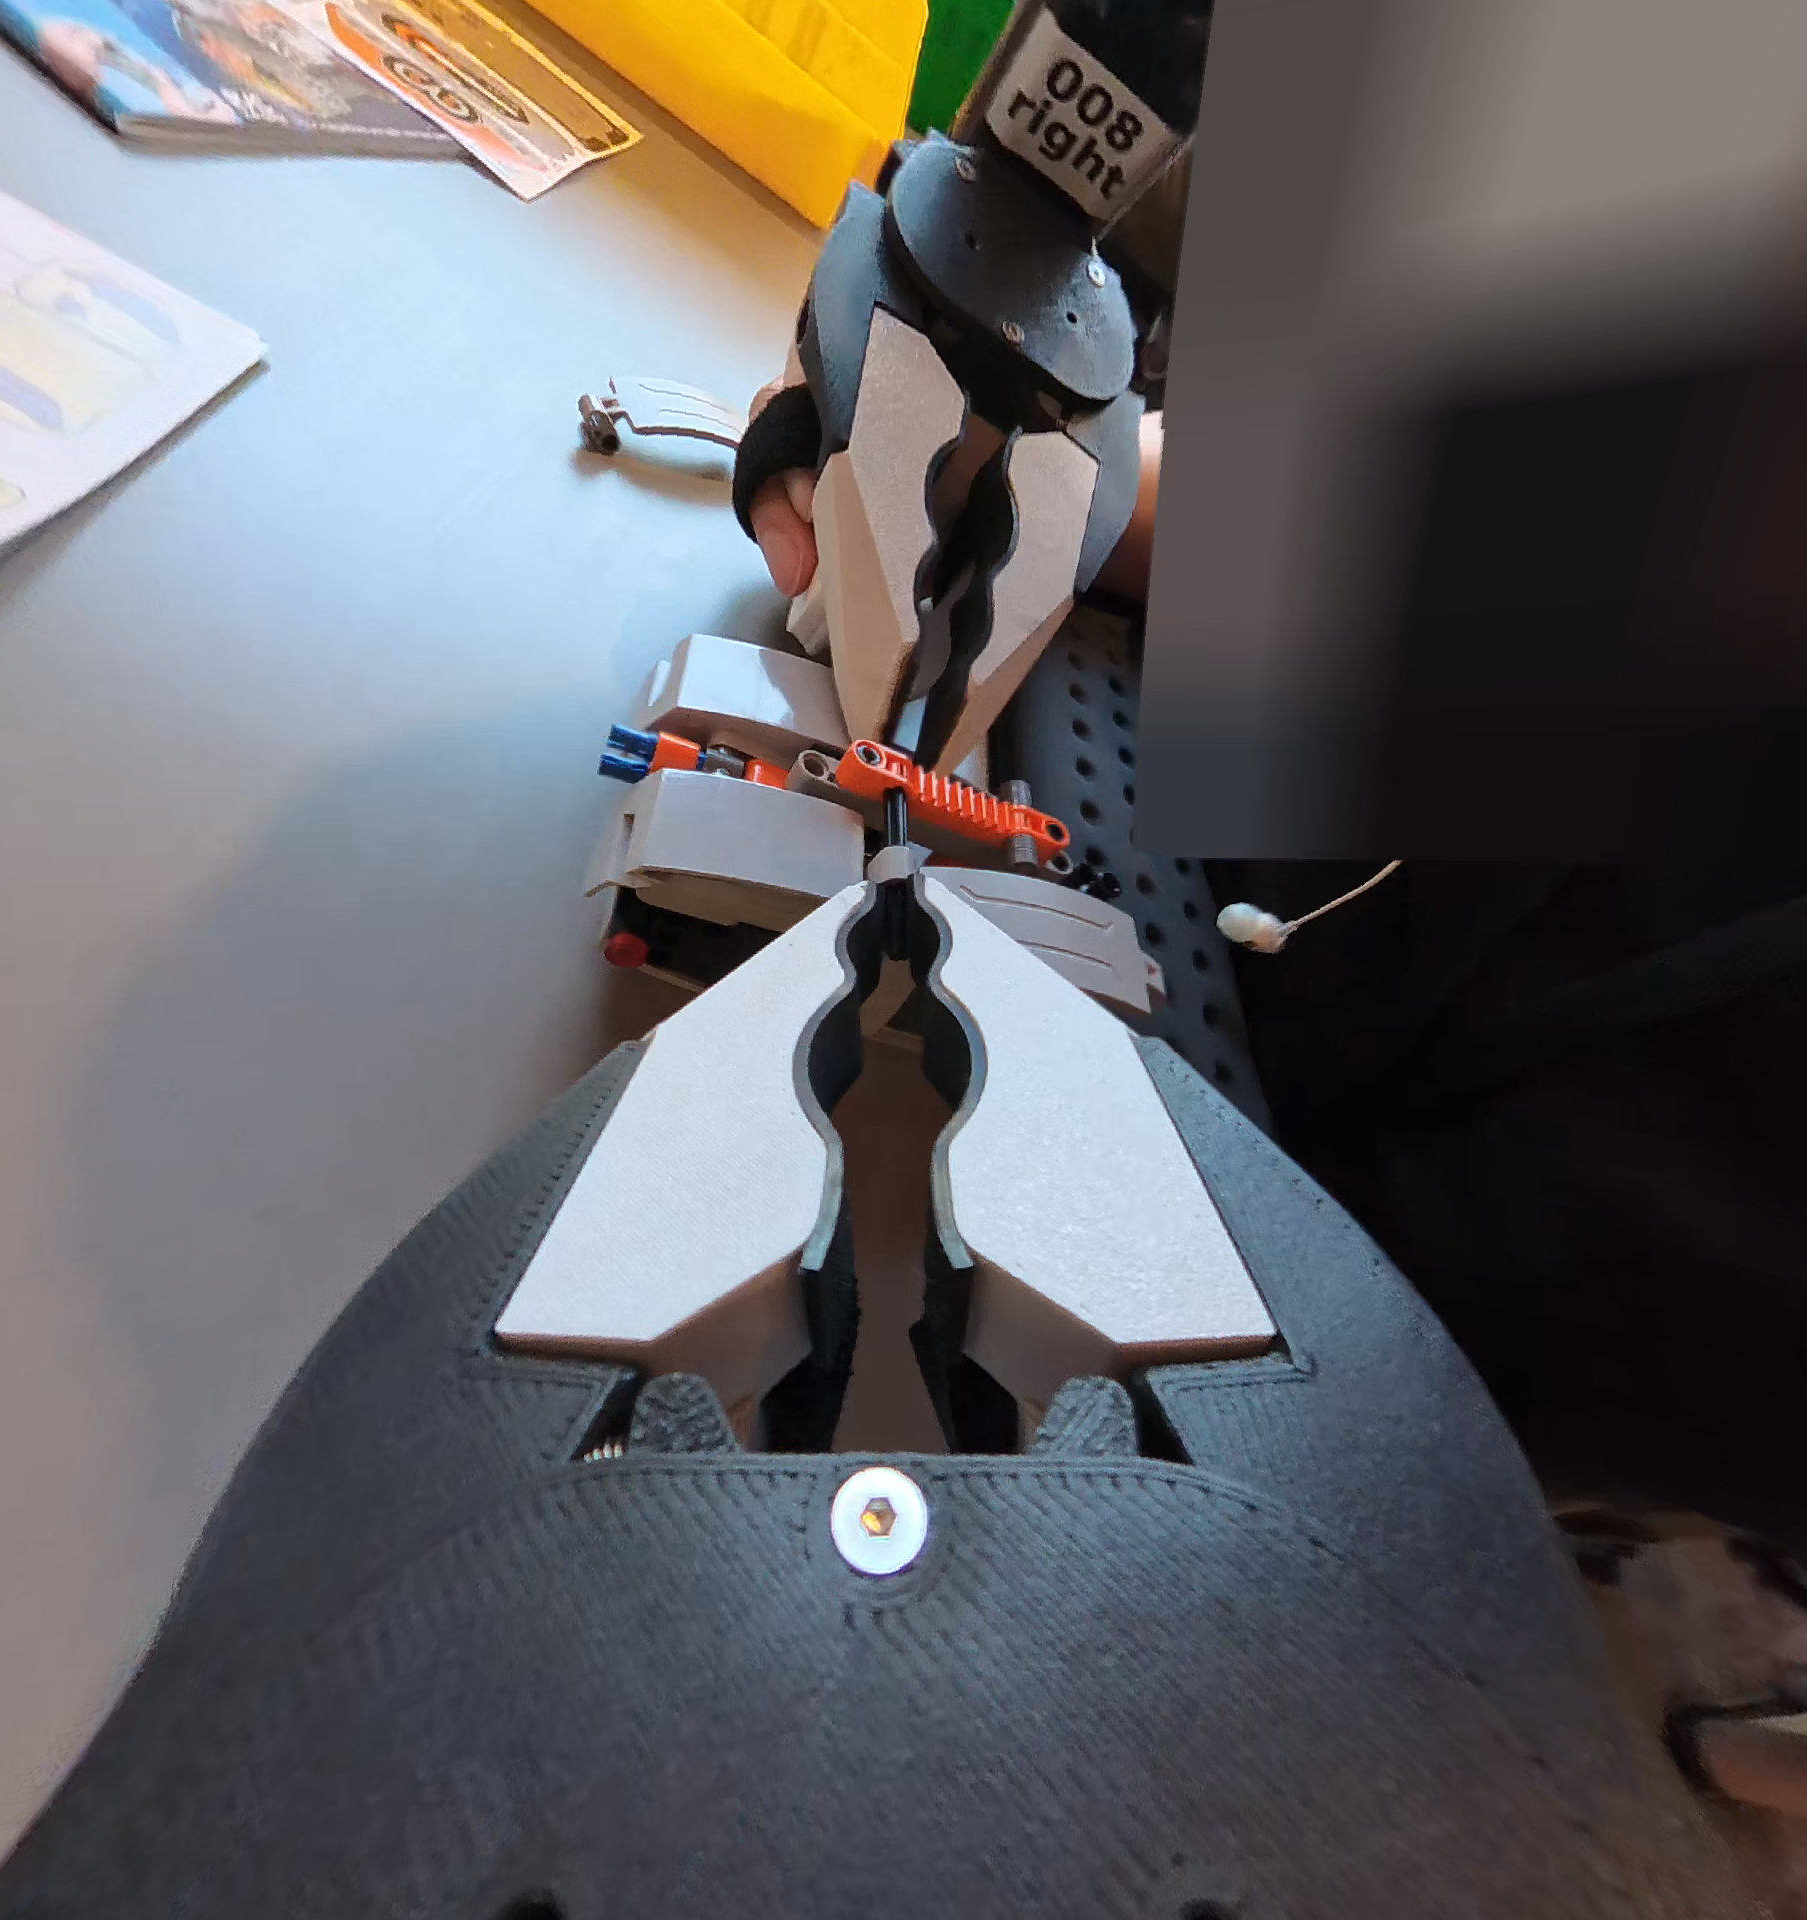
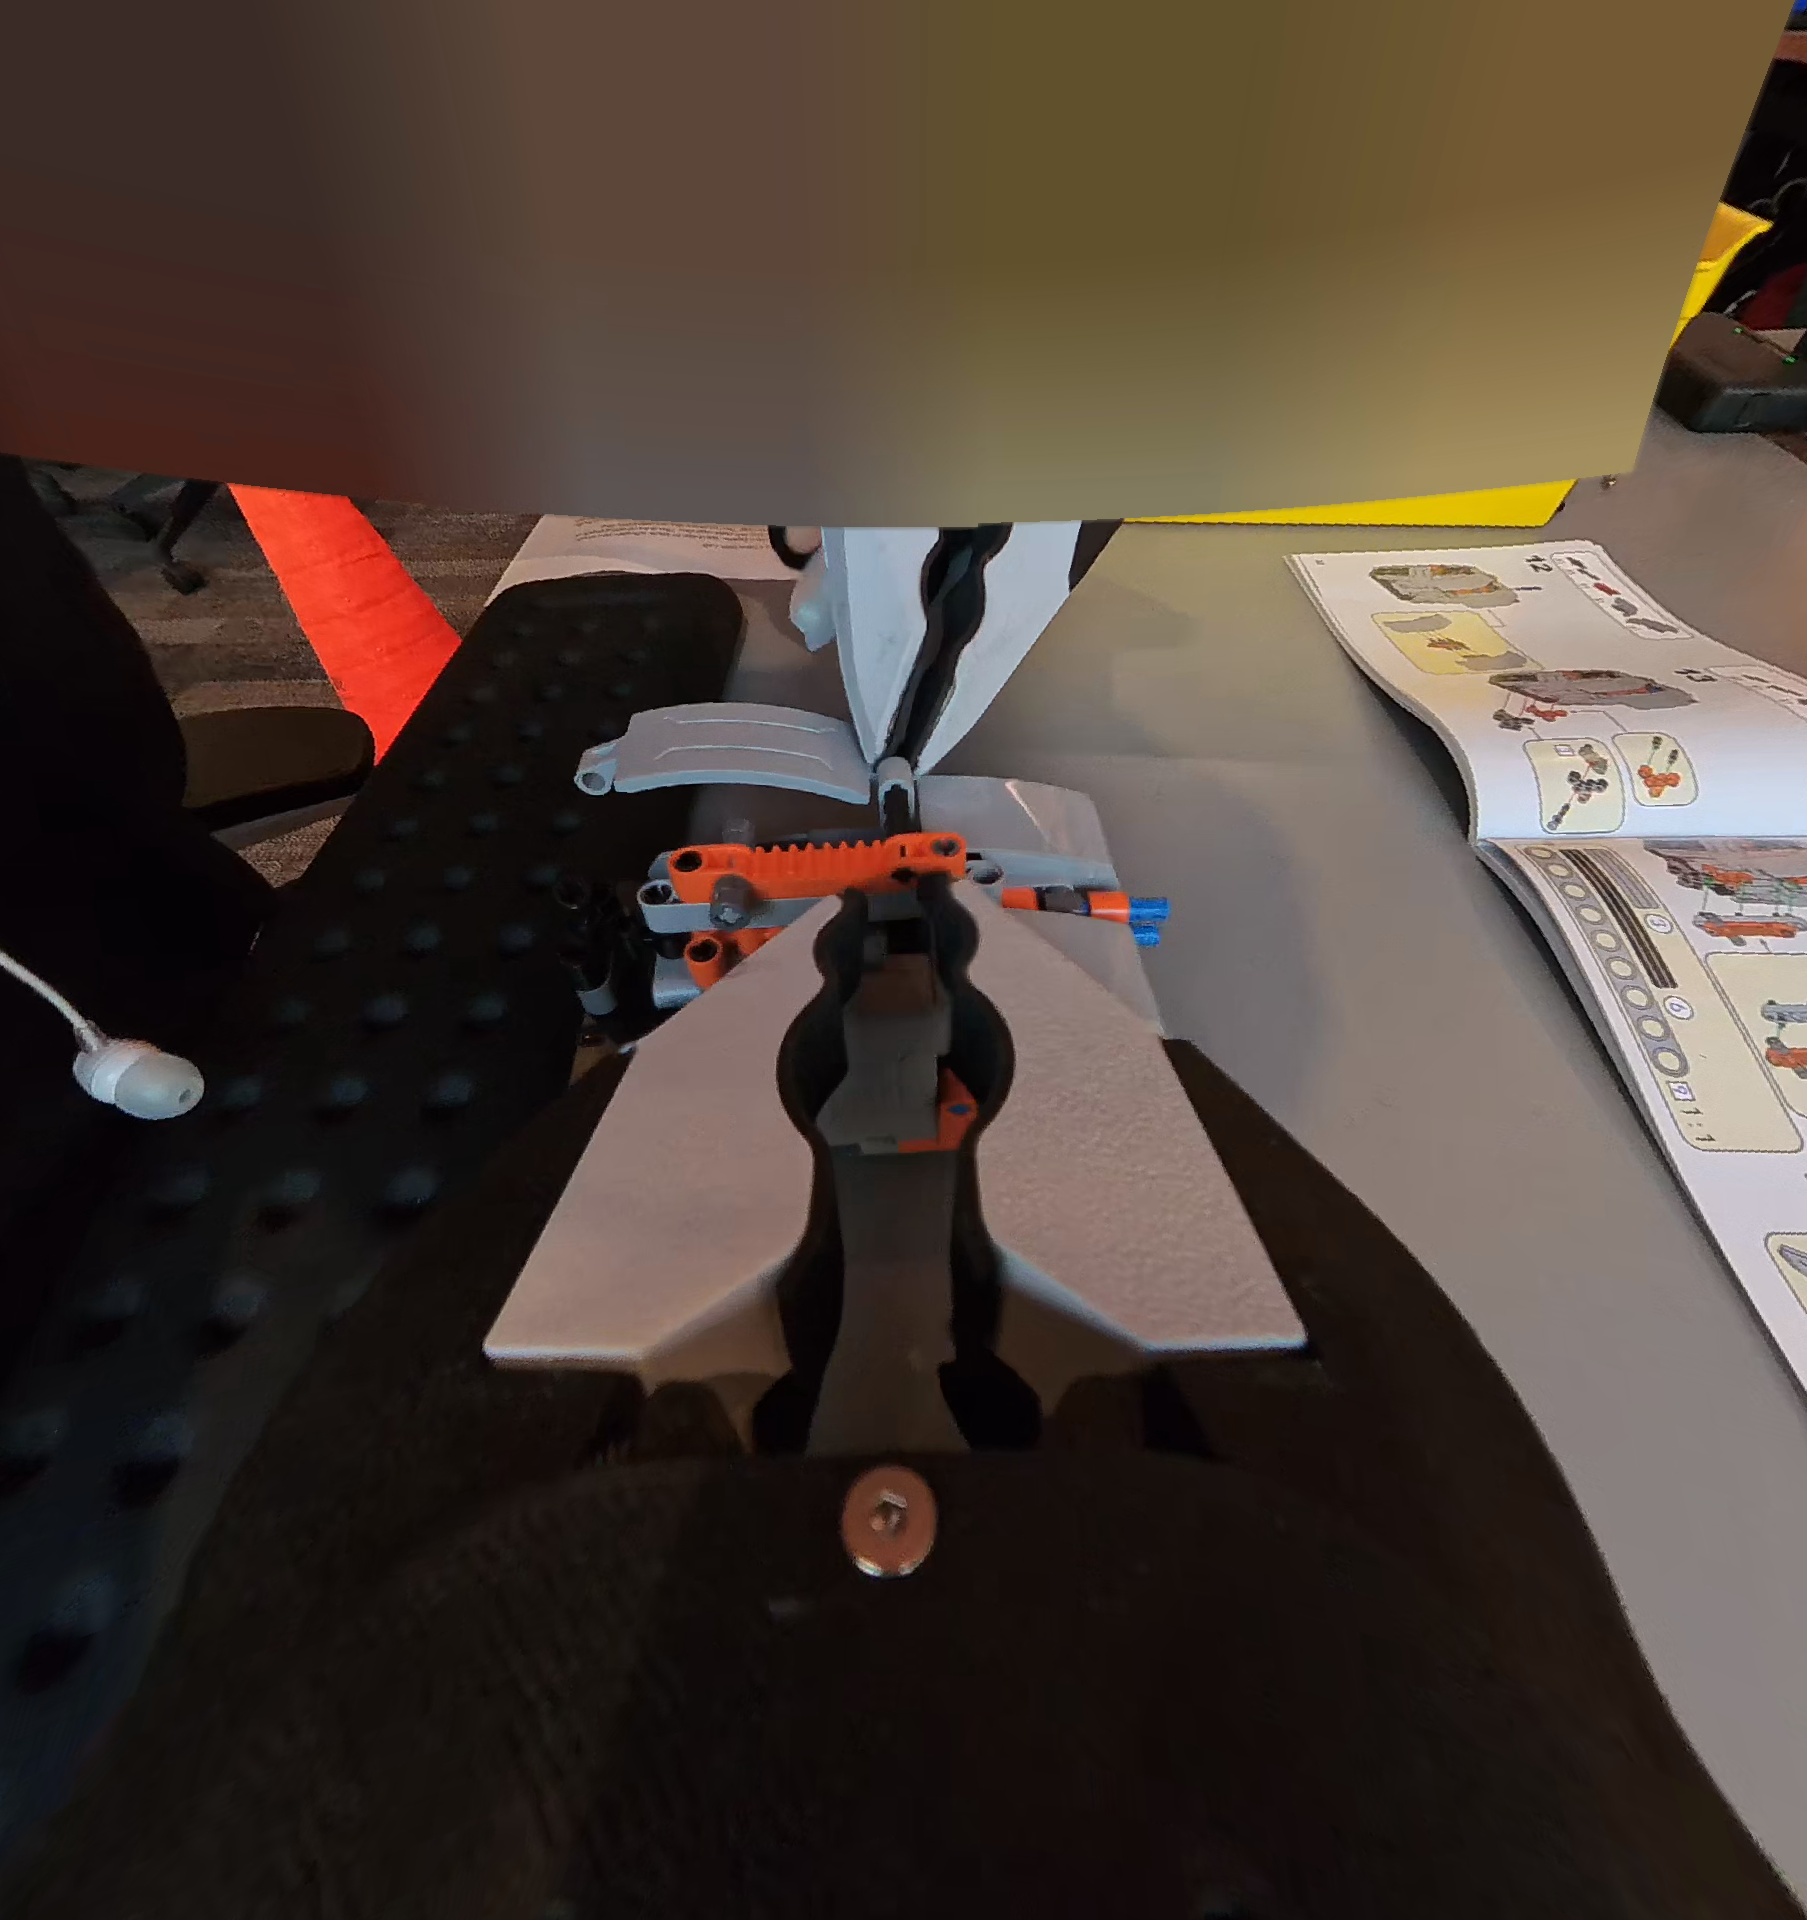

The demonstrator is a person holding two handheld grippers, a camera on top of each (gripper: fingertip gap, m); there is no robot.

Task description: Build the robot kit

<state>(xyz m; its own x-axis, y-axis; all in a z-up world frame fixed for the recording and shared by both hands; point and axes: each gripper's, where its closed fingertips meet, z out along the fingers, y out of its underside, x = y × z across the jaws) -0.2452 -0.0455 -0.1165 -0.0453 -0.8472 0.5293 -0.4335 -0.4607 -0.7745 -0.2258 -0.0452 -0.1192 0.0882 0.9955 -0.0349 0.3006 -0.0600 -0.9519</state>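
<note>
A grey brick model (image 1: pixel 743 831) with an orange toothed rack (image 1: pixel 956 802) on top lies on the table between my grippers. My left gripper (image 1: pixel 894 883) is shut on a thin black axle (image 1: pixel 896 821) with a grey bush, and the axle's far end meets the rack. It also shows in the right wrist view (image 2: pixel 894 781), coming in from the far side. My right gripper (image 2: pixel 897 896) is shut on the model (image 2: pixel 1024 831) just under the rack's end (image 2: pixel 826 864). In the left wrist view the right gripper (image 1: pixel 914 732) comes down from above, held by a hand (image 1: pixel 790 520).
A black perforated mat (image 2: pixel 442 935) lies beside the model, with a white earbud (image 2: pixel 140 1081) on a cord over it. A loose grey curved panel (image 1: pixel 670 421) lies behind. An open instruction booklet (image 2: pixel 1605 790) is on the grey table, and a yellow bin (image 1: pixel 774 83) stands at the back. My left and right fingertips are right by each other. Both grippers' tips are roughly 20 centimetres from the loose grey curved panel (image 1: pixel 670 421).
</note>
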